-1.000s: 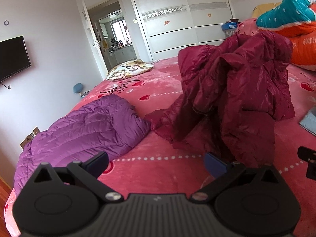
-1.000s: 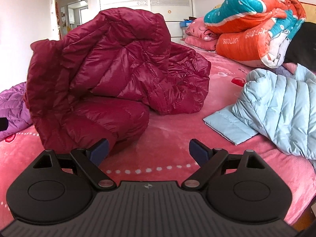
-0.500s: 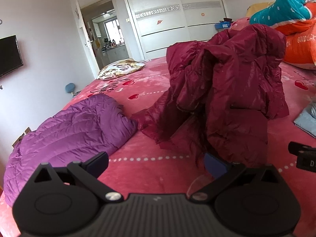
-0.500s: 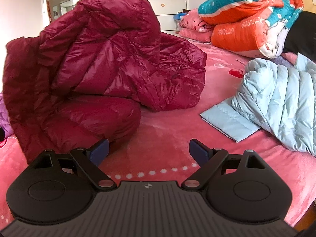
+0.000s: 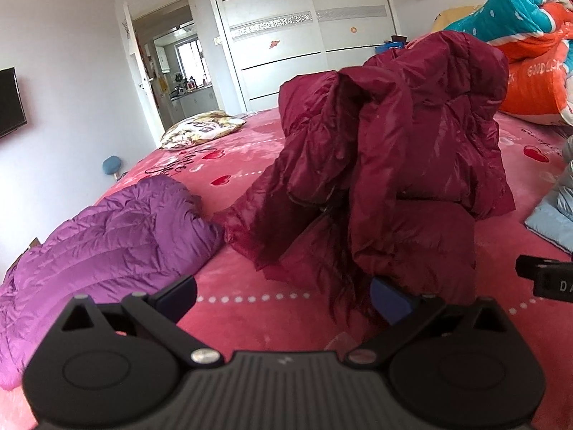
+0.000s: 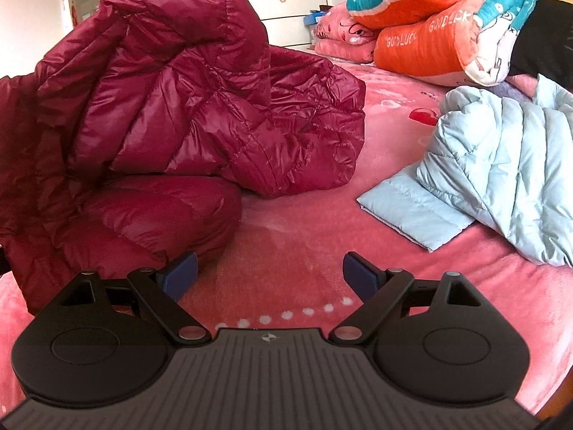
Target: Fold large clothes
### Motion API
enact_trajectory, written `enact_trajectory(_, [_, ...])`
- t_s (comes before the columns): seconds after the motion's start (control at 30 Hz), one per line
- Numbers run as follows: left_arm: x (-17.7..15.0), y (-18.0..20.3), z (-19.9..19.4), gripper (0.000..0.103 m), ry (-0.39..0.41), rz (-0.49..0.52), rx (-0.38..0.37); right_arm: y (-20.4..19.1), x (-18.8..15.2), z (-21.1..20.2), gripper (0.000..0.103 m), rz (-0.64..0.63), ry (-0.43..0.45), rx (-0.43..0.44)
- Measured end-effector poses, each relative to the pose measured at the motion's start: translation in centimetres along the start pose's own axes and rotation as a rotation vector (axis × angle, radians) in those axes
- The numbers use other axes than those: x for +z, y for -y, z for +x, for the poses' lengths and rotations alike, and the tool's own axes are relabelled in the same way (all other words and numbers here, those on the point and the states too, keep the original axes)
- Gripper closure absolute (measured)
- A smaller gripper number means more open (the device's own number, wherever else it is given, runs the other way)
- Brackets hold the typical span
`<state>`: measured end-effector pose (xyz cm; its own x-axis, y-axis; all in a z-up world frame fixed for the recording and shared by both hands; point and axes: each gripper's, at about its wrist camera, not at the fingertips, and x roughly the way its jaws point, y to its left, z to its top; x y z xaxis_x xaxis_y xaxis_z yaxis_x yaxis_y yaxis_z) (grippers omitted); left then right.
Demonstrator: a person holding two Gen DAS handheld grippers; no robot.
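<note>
Your left gripper [image 5: 283, 299] and right gripper [image 6: 269, 274] both hover with fingers spread apart, holding nothing. Just ahead of them, a crumpled maroon down jacket [image 6: 172, 107] is heaped on the pink bed [image 6: 293, 243], between a purple jacket [image 5: 104, 233] and a light blue jacket [image 6: 501, 179].

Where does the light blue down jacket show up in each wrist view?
Left wrist: light blue down jacket, only a sliver at the right edge, mid-height.
Right wrist: fully seen at right, lying on the pink bedspread.
Shared landmark: the crumpled maroon down jacket beside it.
</note>
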<state>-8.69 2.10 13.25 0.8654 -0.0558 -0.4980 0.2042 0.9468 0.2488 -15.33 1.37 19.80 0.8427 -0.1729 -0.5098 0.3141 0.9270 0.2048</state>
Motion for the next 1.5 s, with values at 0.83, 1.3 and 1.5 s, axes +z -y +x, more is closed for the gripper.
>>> enact_trajectory(0.83, [2.5, 2.8, 0.4, 0.001, 0.126, -0.111, -0.308, 4.2, 0.2, 0.8, 0.0, 0.219, -0.02, -0.007])
enact_trajectory(1.3, [0.4, 1.1, -1.4, 0.001, 0.076, 0.008, -0.376, 5.1, 0.1, 0.4, 0.0, 0.31, -0.031, 0.004])
enact_trajectory(1.5, [2.1, -0.9, -4.3, 0.001, 0.116, 0.059, -0.354, 4.5, 0.1, 0.6, 0.0, 0.288, -0.052, 0.044])
